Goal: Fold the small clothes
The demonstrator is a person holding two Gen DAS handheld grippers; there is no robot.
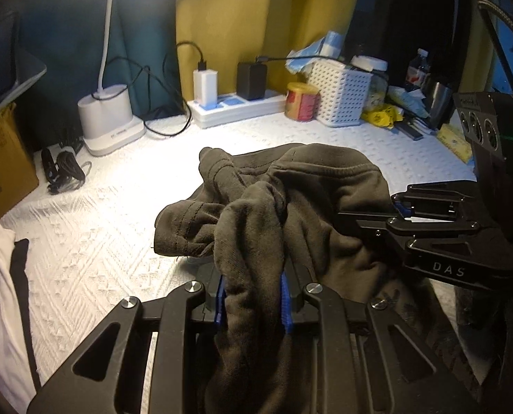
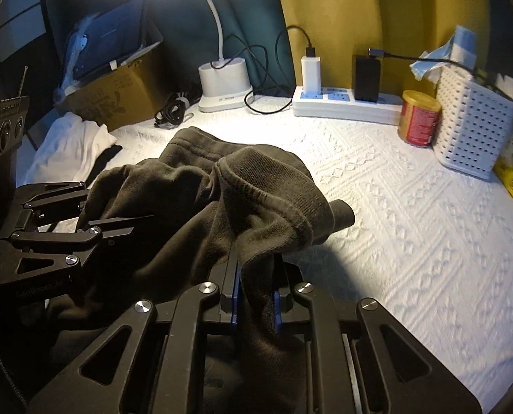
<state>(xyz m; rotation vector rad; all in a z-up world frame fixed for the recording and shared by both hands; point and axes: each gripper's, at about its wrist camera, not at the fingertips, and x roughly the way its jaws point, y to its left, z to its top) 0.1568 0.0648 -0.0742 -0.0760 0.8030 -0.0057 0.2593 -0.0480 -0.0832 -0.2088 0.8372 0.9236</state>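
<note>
While both grippers grip it, the dark garment (image 1: 291,186) sits bunched in a heap on the white textured cloth (image 1: 101,241) that covers the table, part of it raised off the surface. Left gripper (image 1: 253,296): fingers closed onto a thick fold of the fabric, blue pads (image 1: 284,307) pressed against it on either side; the fold drapes back over the gripper body. Right gripper (image 2: 254,293): fingers likewise clamped on a fold near a ribbed hem, cloth hanging down between them. In the left wrist view the right gripper (image 1: 366,220) enters from the right edge, its tips buried in the fabric. In the right wrist view the left gripper (image 2: 118,224) comes in from the left edge, touching the heap. A white garment (image 2: 70,145) lies at the left side of the table, apart from the dark one. Along the back edge: a lamp base (image 2: 223,82), a power strip (image 2: 346,103) with two chargers plugged in, a red and yellow can (image 2: 418,119), a white perforated basket (image 2: 473,127). A cardboard box (image 2: 115,93) stands behind the white garment.
</note>
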